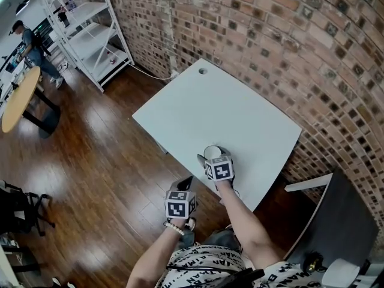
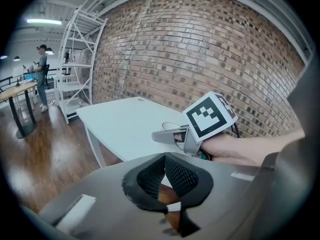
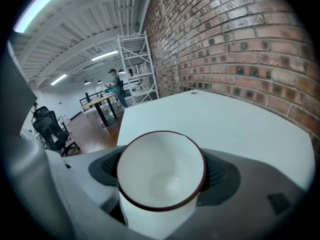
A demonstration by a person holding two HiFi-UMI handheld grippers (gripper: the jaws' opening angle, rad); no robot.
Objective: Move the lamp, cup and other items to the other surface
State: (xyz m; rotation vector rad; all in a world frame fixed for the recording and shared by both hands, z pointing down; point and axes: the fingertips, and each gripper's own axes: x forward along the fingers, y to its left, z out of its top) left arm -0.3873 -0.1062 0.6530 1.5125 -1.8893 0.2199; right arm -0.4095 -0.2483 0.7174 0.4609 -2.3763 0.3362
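Right hand-held gripper [image 1: 212, 156] round cup [image 3: 161, 170] — white table [image 1: 222, 104], brick wall [image 1: 270, 41]

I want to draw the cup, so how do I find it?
Find the big red brick wall, then the pale rectangular table beside it. Near the table's front edge, the right gripper clasps a round white cup. Its thin dark red rim and empty white inside set it apart from the grey gripper around it.
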